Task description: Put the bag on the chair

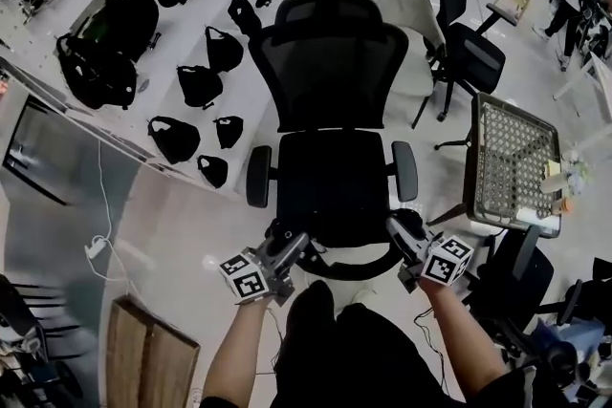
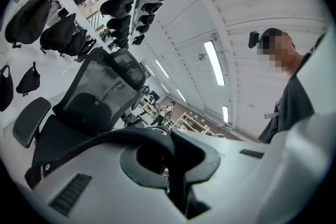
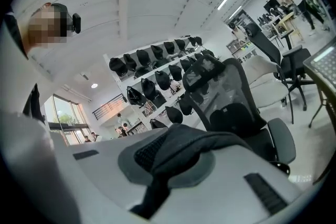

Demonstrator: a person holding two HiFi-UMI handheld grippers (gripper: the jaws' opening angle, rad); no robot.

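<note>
A black mesh office chair point(image 1: 330, 172) stands right in front of me with its seat bare. Both grippers hover at the seat's front edge. My left gripper point(image 1: 287, 251) is shut on a black strap point(image 2: 121, 136) of the bag. My right gripper point(image 1: 403, 236) is shut on a padded black mesh strap point(image 3: 173, 147) of the same bag. The strap point(image 1: 352, 268) sags in an arc between the two grippers, just below the seat edge. The dark bag body point(image 1: 314, 306) hangs low against the person and is hard to tell from their clothes. The chair also shows in the left gripper view point(image 2: 92, 94) and in the right gripper view point(image 3: 239, 105).
Several black bags point(image 1: 196, 86) lie on the floor and shelves at the left. At the back right are a second black chair point(image 1: 470, 48) and a white chair point(image 1: 413, 24). A wire-mesh table point(image 1: 512, 162) stands close on the right. A wooden board point(image 1: 143, 354) and a cable point(image 1: 100, 248) lie at lower left.
</note>
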